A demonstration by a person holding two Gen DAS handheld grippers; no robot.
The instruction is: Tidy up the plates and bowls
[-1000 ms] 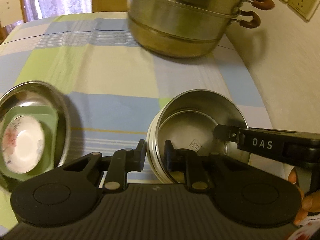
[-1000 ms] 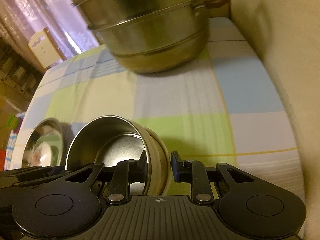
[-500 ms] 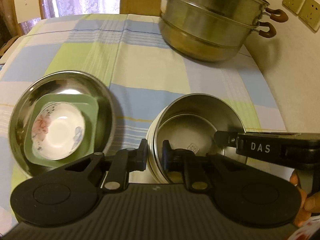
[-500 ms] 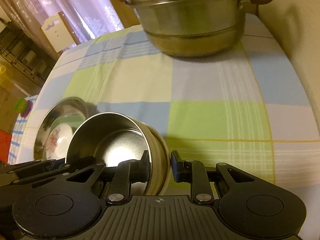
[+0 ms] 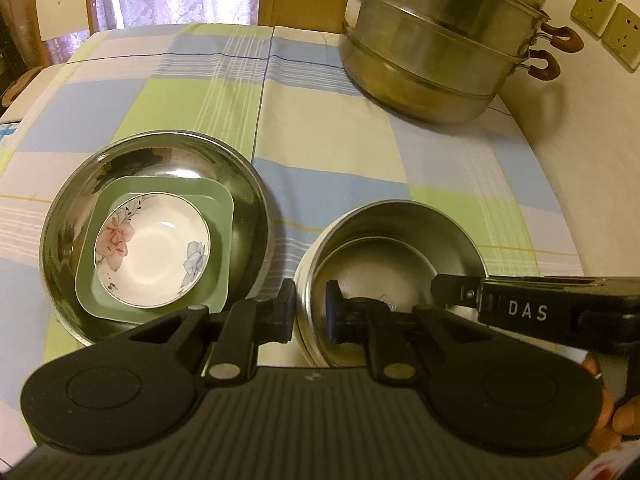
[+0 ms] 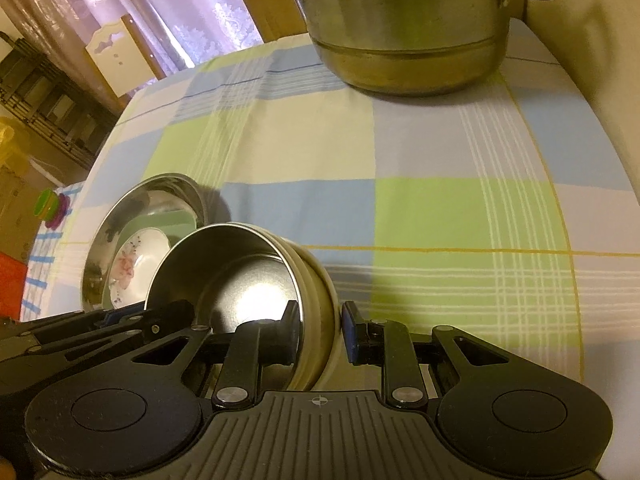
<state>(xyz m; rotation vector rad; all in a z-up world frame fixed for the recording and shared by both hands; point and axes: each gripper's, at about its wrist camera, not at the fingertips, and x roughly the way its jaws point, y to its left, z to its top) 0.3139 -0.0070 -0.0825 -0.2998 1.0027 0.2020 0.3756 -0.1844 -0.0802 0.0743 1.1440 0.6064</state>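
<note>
A steel bowl [image 5: 394,252] with a cream outer wall is held by both grippers, tilted in the right wrist view [image 6: 240,276]. My left gripper [image 5: 310,314] is shut on its near-left rim, one finger inside and one outside. My right gripper [image 6: 320,332] is shut on the opposite rim and reaches in from the right in the left wrist view [image 5: 460,292]. Just left of the bowl stands a large steel basin [image 5: 160,148]. It holds a green square plate [image 5: 218,210] with a white floral bowl [image 5: 152,250] on top.
A tall stacked steel steamer pot [image 5: 432,48] with brown handles stands at the far right of the checked tablecloth [image 5: 320,144], near the wall. The basin [image 6: 172,188] lies at the table's left side. A chair back [image 6: 116,64] shows beyond the table's far-left edge.
Both grippers have carried the steel bowl back from the steamer pot and leftward toward the basin, which has come fully into the left wrist view. Both grips look unchanged.
</note>
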